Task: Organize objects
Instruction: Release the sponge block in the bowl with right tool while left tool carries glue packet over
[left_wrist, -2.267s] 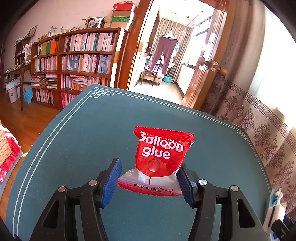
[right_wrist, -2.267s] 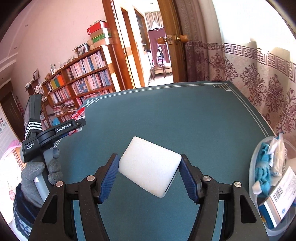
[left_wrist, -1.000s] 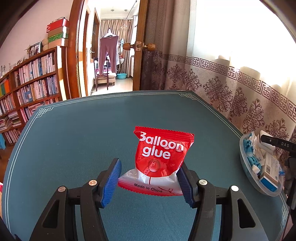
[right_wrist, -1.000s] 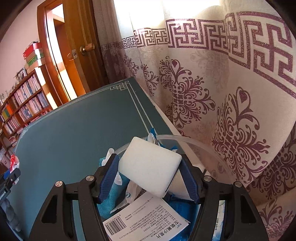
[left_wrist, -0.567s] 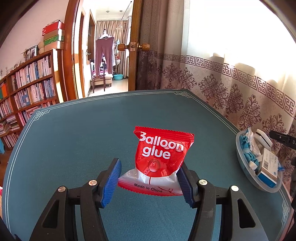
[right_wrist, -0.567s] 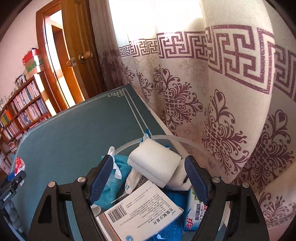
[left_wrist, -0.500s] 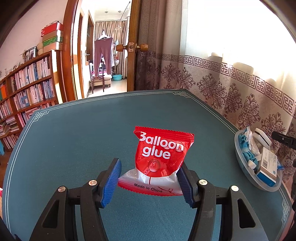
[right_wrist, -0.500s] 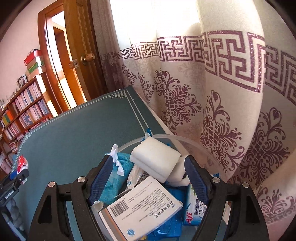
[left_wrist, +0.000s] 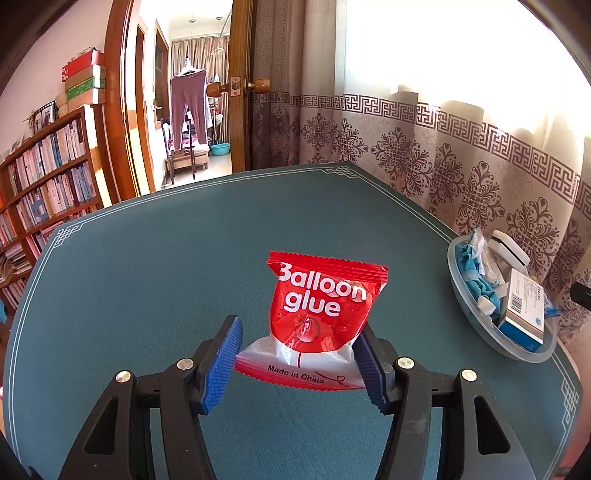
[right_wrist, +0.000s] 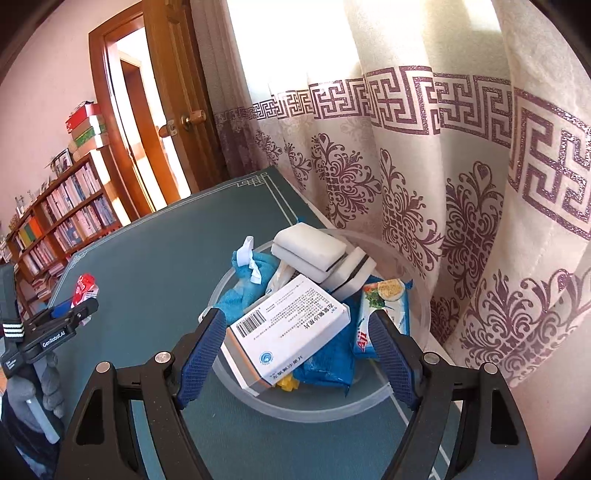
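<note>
Ahead of the spread, empty right tongs (right_wrist: 297, 349), whose jaws have just been opening, the clear bowl (right_wrist: 417, 295) holds a white sponge (right_wrist: 308, 245), barcoded box (right_wrist: 286, 332), blue cloth (right_wrist: 240, 291) and snack packets. The left tongs (left_wrist: 299, 360) pinch the balloon glue packet (left_wrist: 321, 314) above the counter (left_wrist: 147, 277).

Table (left_wrist: 147, 295) open left; crowded basin (right_wrist: 413, 391) blocks right edge (curtain (right_wrist: 461, 184) behind).

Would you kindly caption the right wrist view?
Open right claw above a clear bowl holding white sponges and a medicine box.
</note>
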